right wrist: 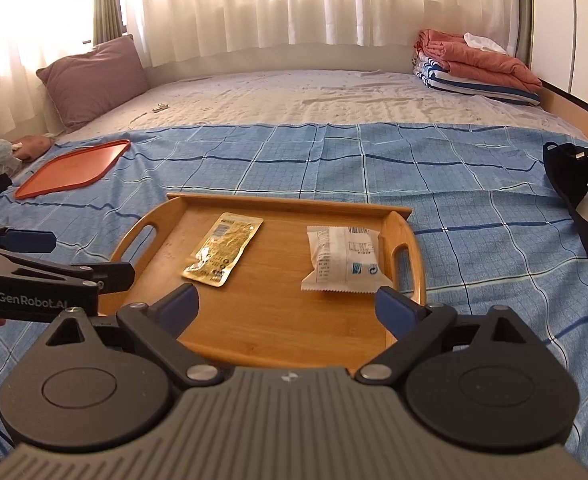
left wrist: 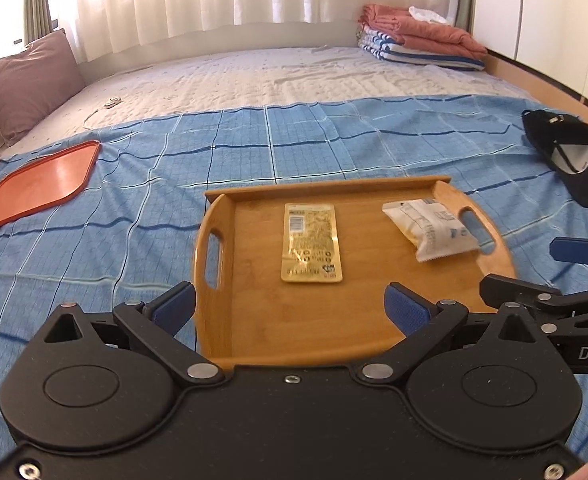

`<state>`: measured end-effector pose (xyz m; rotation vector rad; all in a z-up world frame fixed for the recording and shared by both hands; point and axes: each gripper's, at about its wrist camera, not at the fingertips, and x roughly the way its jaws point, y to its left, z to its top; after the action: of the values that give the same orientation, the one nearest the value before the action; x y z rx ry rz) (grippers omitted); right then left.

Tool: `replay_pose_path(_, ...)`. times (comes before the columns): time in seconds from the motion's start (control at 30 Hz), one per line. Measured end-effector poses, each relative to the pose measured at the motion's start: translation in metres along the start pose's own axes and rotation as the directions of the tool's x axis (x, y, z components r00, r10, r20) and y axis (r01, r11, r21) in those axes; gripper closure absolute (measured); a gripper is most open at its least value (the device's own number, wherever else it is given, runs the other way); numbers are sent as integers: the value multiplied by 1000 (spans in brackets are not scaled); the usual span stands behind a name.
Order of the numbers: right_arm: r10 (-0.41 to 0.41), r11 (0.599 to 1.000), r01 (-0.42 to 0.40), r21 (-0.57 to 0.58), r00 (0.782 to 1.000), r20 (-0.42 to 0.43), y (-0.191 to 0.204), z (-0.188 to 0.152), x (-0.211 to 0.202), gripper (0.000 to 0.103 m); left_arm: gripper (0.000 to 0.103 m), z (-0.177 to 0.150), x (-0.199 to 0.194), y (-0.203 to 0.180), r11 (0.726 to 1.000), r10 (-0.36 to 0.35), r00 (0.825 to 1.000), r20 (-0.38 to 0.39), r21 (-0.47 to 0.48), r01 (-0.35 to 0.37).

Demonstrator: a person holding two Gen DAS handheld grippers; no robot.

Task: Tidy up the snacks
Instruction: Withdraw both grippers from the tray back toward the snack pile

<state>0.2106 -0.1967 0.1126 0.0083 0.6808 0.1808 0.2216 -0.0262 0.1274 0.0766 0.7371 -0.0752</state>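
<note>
1. Wooden tray point(left wrist: 230, 332), two cut-out handles, low rim — centre of both views, resting on the blue checked blanket point(left wrist: 94, 240). Judged to be the collecting place for the snacks, since both lie inside it.

2. Gold snack packet point(left wrist: 311, 248), flat, printed side up — middle of the tray floor, apart from the rim.

3. White snack packet point(left wrist: 427, 230), puffed, crimped ends — right part of the tray, just beside the right handle slot. The two packets lie well apart, side by side, which reads as a deliberate layout.

4. Left gripper point(left wrist: 290, 306) — lower centre of its own view, jaws spread wide, nothing between the blue pads; hangs over the tray's near edge.

5. Right gripper point(right wrist: 288, 306) — lower centre of its view, jaws likewise wide and empty, the white packet just beyond its right pad.

6. Orange tray point(left wrist: 38, 186) — left edge, bare, well apart from the wooden one; possibly where the snacks came from.

7. Black cap point(left wrist: 569, 160) — right edge, unrelated.
</note>
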Motion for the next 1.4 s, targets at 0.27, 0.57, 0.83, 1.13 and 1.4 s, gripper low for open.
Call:
replay_pose_path(0.27,16,1000,-16,-24,1000,11,10,-13,-35,4,2,-16,-49,-1,1000,-2,999,33,20,1)
replay_pose_path(0.57,44,998,-42,-56,998,38,22,-29,-81,2,1,-45,-104,0,1000,-25,997,66,4,25)
replay_pose_path(0.83,72,996,-69,-55,996,58,29,-55,-115,1,1,-75,-150,2,999,-53,993,107,3,53)
replay_pose_path(1.13,93,993,-89,-72,994,53,37,-96,-131,0,0,-126,-175,1,997,-79,987,138,6,79)
replay_pose_path(1.4,97,992,-93,-88,995,38,46,-134,-138,0,0,-166,-188,-10,997,-65,987,147,57,57)
